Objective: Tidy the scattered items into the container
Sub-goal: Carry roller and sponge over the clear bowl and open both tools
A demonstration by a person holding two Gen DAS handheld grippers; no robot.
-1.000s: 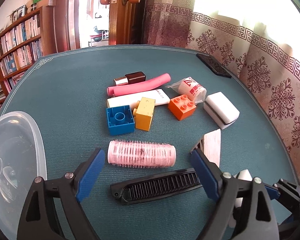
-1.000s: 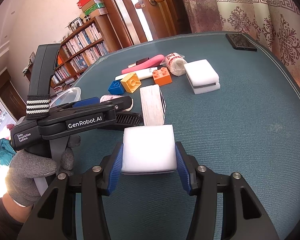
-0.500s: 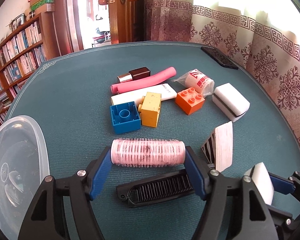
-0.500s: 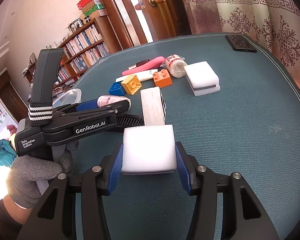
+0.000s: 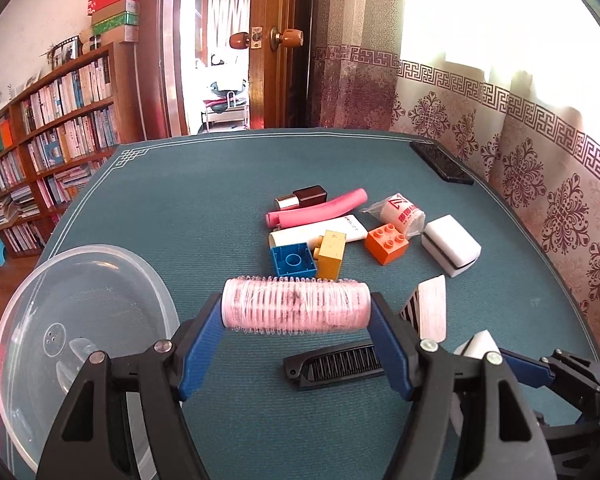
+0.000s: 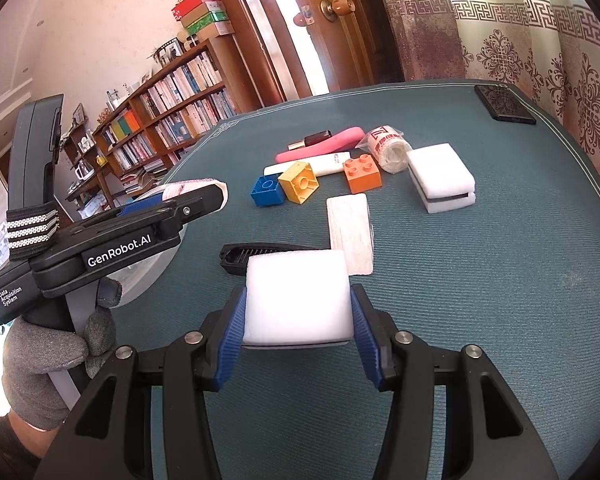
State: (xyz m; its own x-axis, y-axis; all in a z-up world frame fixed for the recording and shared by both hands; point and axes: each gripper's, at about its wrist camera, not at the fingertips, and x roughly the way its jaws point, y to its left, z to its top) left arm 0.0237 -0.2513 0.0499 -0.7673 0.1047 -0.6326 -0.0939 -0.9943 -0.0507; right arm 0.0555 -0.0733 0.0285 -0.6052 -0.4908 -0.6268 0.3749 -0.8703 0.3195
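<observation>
The left tongs (image 5: 296,312) grip a pink hair roller (image 5: 296,310) by its ends, long axis crosswise, lifted above the desk (image 5: 204,208) beside the clear container (image 5: 80,344). The right tongs (image 6: 298,308) clamp a white sponge block (image 6: 298,296).

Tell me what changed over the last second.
The left gripper closed on the pink roller and lifted it off the table, toward the clear bowl. The right gripper kept its hold on the white sponge. The comb, bricks and other items stayed put.
</observation>
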